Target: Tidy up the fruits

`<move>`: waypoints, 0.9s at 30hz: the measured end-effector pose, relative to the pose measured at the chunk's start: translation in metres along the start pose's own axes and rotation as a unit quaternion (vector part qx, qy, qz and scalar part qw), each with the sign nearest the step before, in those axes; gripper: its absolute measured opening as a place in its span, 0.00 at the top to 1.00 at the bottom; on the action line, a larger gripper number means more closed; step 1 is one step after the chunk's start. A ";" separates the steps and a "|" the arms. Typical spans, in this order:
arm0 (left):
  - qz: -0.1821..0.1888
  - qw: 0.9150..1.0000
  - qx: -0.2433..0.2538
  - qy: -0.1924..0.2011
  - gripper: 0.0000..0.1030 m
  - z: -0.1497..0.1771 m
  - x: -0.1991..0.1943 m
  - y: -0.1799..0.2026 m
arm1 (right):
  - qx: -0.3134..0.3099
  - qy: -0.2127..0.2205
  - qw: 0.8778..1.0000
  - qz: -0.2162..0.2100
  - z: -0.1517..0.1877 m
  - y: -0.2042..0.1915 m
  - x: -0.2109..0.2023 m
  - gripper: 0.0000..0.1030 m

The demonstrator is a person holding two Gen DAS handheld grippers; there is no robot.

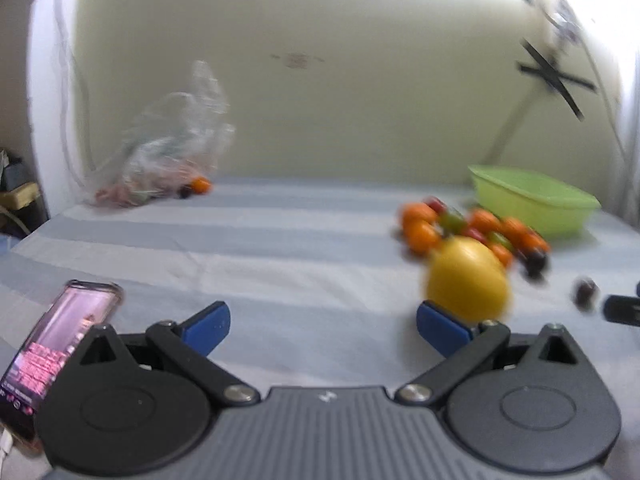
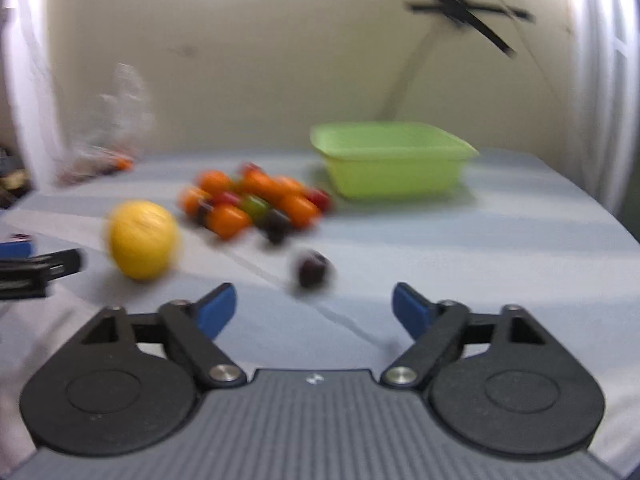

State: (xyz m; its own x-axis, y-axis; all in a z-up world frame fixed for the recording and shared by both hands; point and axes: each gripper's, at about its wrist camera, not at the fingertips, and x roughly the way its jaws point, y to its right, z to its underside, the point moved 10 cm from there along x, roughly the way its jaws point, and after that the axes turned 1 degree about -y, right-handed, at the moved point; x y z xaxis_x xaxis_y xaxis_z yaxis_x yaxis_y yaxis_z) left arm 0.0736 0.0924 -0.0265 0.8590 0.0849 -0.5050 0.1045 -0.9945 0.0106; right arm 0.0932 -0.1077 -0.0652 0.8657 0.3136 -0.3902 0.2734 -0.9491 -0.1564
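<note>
Right wrist view showed right gripper (image 2: pixel 314 312) spread, empty, near a loose dark fruit (image 2: pixel 311 269); fruit pile (image 2: pixel 256 204) lay beside the green tub (image 2: pixel 394 168). Left gripper (image 1: pixel 322 326) likewise spread. Risk: round fruit rolling off if nudged.

Striped cloth sheet (image 2: pixel 500 248): matt, lightly creased. Green tub (image 2: pixel 394 160): smooth plastic. Bag (image 1: pixel 176 148): clear, crinkled film. Lemon (image 2: pixel 140 238): matt yellow skin. Hand-held gripper pads (image 2: pixel 216 310): blue, smooth; ribbed grey housing noted.
</note>
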 end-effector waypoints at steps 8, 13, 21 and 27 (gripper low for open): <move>0.023 0.997 -0.075 -0.002 0.04 0.003 0.011 -0.026 | -0.112 0.001 0.987 -0.112 -0.057 -0.089 0.025 0.51; 0.033 0.996 -0.083 0.003 0.04 0.005 0.008 -0.028 | -0.125 -0.058 0.980 -0.144 -0.072 -0.120 0.077 0.56; 0.042 0.995 -0.086 0.008 0.04 0.006 0.006 -0.028 | -0.121 -0.133 0.972 -0.152 -0.062 -0.122 0.097 0.64; 0.069 0.994 -0.088 0.012 0.00 0.005 0.004 -0.025 | -0.105 -0.112 0.974 -0.167 -0.056 -0.093 0.053 0.64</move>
State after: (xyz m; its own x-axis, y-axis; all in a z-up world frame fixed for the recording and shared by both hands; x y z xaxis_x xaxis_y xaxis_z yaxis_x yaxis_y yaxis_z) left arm 0.0722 0.1175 -0.0328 0.8828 -0.0489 -0.4672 0.0686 -0.9705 0.2312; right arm 0.1371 -0.0044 -0.0202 0.6072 0.5817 -0.5412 0.6237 -0.7710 -0.1290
